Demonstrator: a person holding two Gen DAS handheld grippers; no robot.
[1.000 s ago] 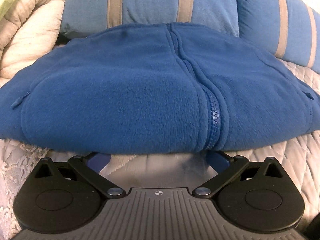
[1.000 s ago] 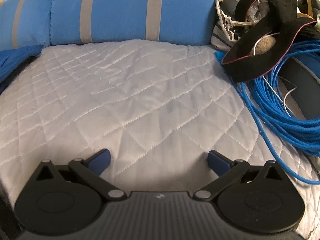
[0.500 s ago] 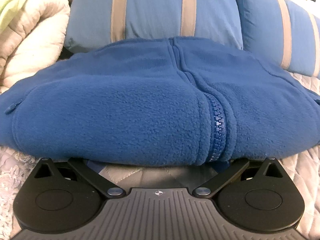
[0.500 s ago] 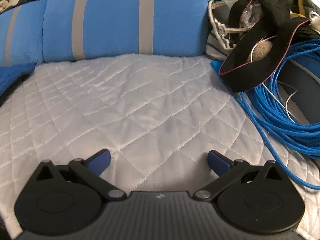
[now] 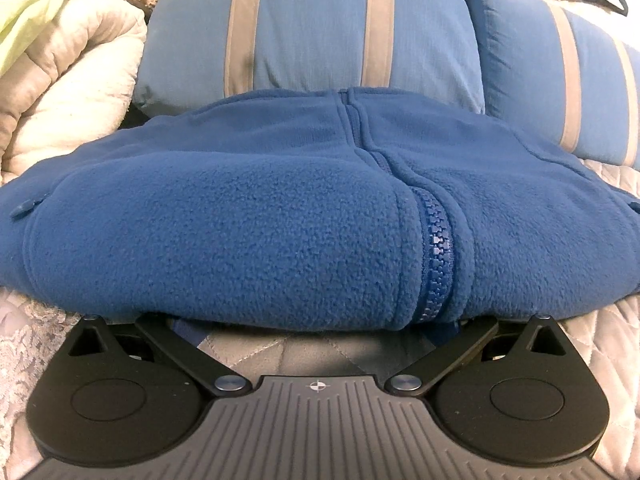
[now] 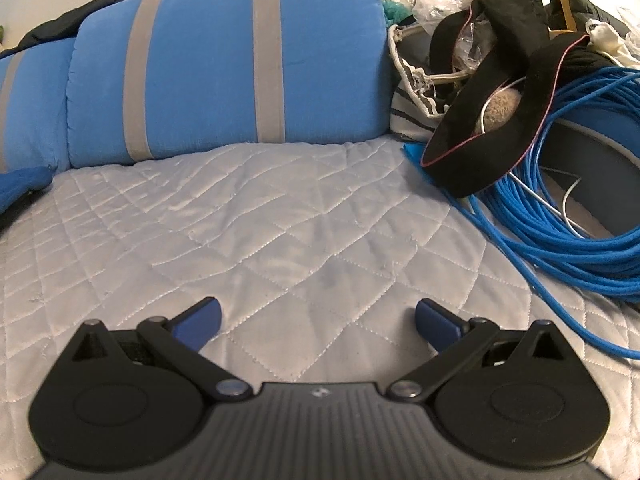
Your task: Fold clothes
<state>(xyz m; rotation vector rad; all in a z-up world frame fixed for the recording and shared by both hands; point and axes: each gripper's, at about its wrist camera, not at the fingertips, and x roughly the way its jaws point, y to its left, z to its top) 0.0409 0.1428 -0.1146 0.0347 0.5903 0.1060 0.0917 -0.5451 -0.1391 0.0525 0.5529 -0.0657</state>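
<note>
A folded blue fleece jacket point(image 5: 248, 236) with a blue zipper point(image 5: 436, 256) lies on the quilted bed cover and fills the left wrist view. My left gripper point(image 5: 318, 326) is open, its blue fingertips slid under the jacket's near folded edge and mostly hidden by it. In the right wrist view only a corner of the fleece jacket point(image 6: 20, 190) shows at the far left. My right gripper point(image 6: 318, 324) hangs open over bare white quilt point(image 6: 280, 220), holding nothing.
Blue pillows with grey stripes point(image 5: 312, 28) point(image 6: 224, 68) stand behind the jacket and along the back. A cream duvet point(image 5: 60, 92) is piled at left. At right lie a coil of blue cable point(image 6: 560, 216), a black garment point(image 6: 492, 116) and a basket of clutter.
My left gripper has moved forward; its fingertips have gone under the jacket's near edge. The right gripper has tilted up and drifted a little, still open.
</note>
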